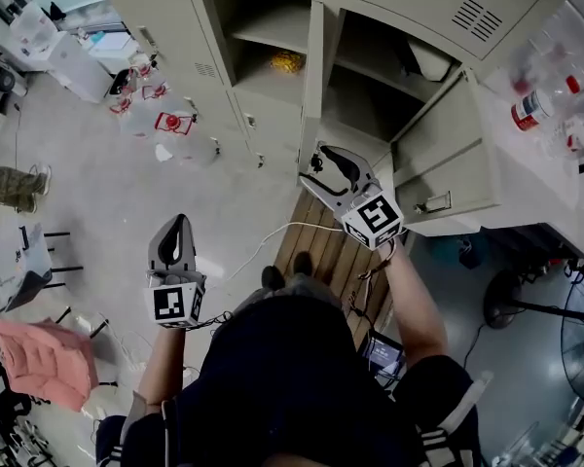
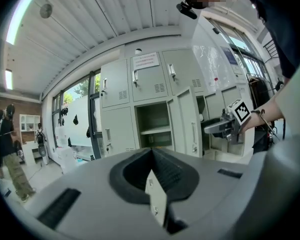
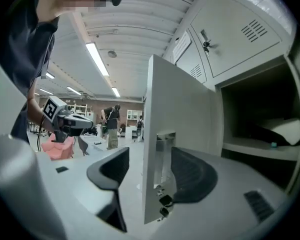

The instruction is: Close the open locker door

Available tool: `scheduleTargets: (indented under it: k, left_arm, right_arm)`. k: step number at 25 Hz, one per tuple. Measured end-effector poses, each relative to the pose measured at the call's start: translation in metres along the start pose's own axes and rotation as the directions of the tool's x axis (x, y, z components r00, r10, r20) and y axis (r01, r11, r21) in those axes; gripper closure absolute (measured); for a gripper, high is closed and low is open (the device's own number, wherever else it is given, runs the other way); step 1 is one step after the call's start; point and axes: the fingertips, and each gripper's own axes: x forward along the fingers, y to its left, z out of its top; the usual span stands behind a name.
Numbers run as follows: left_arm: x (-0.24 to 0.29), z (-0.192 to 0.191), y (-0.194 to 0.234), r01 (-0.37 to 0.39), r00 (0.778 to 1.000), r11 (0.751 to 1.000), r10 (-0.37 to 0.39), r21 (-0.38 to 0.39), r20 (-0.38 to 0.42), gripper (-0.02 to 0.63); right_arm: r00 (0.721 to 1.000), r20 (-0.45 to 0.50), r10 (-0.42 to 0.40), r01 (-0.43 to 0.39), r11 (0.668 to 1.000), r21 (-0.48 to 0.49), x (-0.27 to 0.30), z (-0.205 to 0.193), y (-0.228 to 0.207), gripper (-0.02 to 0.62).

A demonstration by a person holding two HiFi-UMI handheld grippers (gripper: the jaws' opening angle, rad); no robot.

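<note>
Beige steel locker bank (image 1: 175,27), several bays open. Tall beige metal locker door (image 3: 177,99) swung out. Its free latch edge sits between the jaws of the right gripper (image 3: 149,159), which stand apart, unclamped; prob. placed to swing it shut. Left gripper (image 2: 152,156) clenched, empty, held clear.

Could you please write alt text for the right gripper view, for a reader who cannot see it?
The right gripper straddles the free edge of the open grey locker door, its jaws apart with one on each side. To the right is the locker's open compartment; the left gripper shows at left.
</note>
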Motion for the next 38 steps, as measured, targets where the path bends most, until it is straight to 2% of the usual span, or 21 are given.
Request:
scheduleTargets:
  k: [7, 13, 23, 34, 38]
  left_arm:
    - [0.009, -0.002, -0.003, -0.037, 0.999, 0.999, 0.036, -0.015, -0.026, 0.603]
    - [0.013, -0.002, -0.003, -0.047, 0.998, 0.999, 0.046, -0.011, -0.032, 0.603]
    - [0.015, -0.001, 0.0, -0.058, 0.998, 0.998, 0.058, -0.007, -0.035, 0.603]
    - [0.016, -0.002, 0.009, -0.093, 0.995, 0.996, 0.093, -0.008, -0.033, 0.603]
    - [0.017, -0.002, 0.014, -0.128, 0.991, 0.992, 0.128, 0.0, -0.039, 0.603]
  right_arm:
    - [0.994, -0.035, 0.107, -0.106, 0.994, 0.006, 0.011, -0.014, -0.004, 0.386]
    - [0.988, -0.05, 0.145, -0.145, 0.989, 0.017, 0.013, -0.023, -0.007, 0.454]
    - [0.981, -0.05, 0.187, -0.186, 0.982, 0.02, 0.019, -0.024, -0.004, 0.474]
    - [0.983, -0.077, 0.167, -0.166, 0.986, 0.009, 0.034, -0.021, 0.003, 0.479]
    - [0.985, -0.079, 0.157, -0.156, 0.988, 0.008, 0.044, -0.02, 0.007, 0.48]
